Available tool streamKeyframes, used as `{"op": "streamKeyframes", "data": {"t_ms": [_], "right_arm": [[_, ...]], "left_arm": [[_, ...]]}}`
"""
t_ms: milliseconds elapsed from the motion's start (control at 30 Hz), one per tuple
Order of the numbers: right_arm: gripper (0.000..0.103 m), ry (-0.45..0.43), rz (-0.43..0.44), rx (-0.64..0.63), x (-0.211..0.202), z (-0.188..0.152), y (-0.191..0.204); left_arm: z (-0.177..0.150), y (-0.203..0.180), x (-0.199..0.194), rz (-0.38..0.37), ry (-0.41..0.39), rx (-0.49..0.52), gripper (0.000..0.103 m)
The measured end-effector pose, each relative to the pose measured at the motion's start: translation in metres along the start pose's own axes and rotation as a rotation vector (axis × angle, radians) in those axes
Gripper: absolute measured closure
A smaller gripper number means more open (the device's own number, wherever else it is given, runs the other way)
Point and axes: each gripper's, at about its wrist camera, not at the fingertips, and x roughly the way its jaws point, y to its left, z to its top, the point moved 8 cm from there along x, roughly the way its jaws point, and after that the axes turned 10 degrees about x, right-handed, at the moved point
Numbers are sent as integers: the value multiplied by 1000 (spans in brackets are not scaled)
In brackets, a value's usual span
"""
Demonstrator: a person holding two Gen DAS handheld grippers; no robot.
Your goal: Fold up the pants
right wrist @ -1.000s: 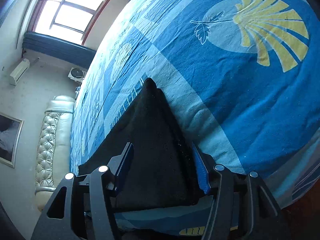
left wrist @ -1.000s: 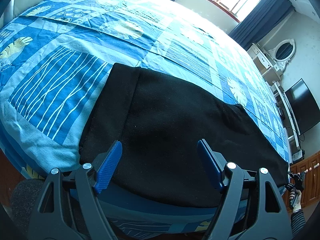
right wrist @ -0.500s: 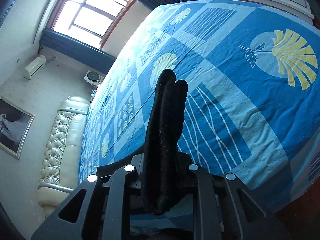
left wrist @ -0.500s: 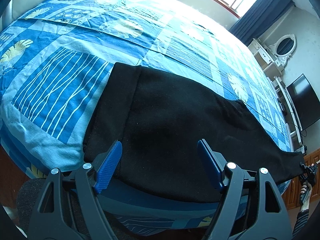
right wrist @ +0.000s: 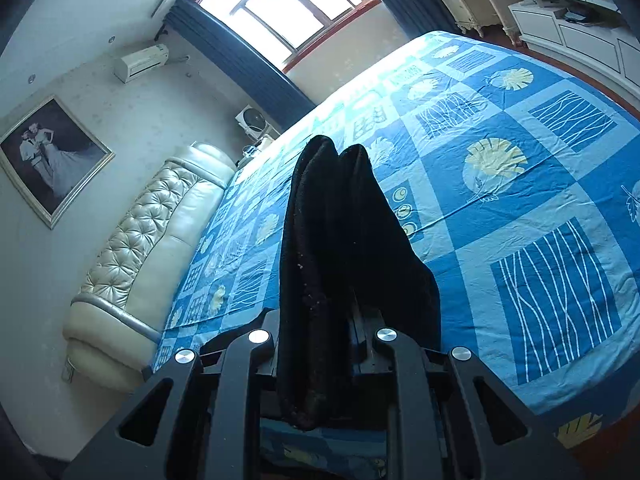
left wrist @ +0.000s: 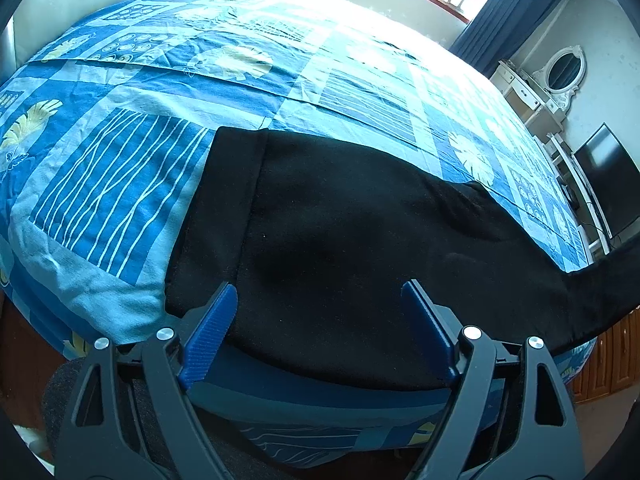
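Black pants (left wrist: 340, 240) lie on the blue patterned bed (left wrist: 120, 168) near its front edge, waistband to the left, legs running right and lifting off the bed at the far right. My left gripper (left wrist: 320, 316) is open, its blue fingers (left wrist: 210, 330) straddling the pants' near edge without holding it. My right gripper (right wrist: 324, 320) is shut on the leg ends of the pants (right wrist: 344, 248), which stand up as a doubled black fold above the bed (right wrist: 540, 200).
A cream tufted headboard (right wrist: 160, 240) is at the bed's left in the right wrist view. A white dresser with a mirror (left wrist: 560, 76) and a TV (left wrist: 604, 176) stand at the far right. Windows with dark curtains (left wrist: 512, 12) are behind the bed.
My right gripper has closed on the pant leg ends and lifted them up off the bed. In the left wrist view the legs stretched right and rose. The left gripper stayed open.
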Motion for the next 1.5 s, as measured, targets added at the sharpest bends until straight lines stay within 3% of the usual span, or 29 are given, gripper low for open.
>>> {"op": "streamKeyframes", "data": {"t_ms": [267,733,933,1233,1500], "right_arm": [[84,74,-39,-111,68,-50,42],[84,234,-214,-265,186,-138,50],[84,280,-275,-322,213,-164,46],[83,320,-299,-323,233,-188,44],[69,348,-248,-287,240,-201,53]], "left_arm": [[-1,-11,2,-2,5,27,19],[-6,-17,2,-1,13,41,19],[-8,-19,5,-2,22,48,19],[-10,-17,8,-7,33,36,19],[-12,-17,10,-8,39,37,19]]}}
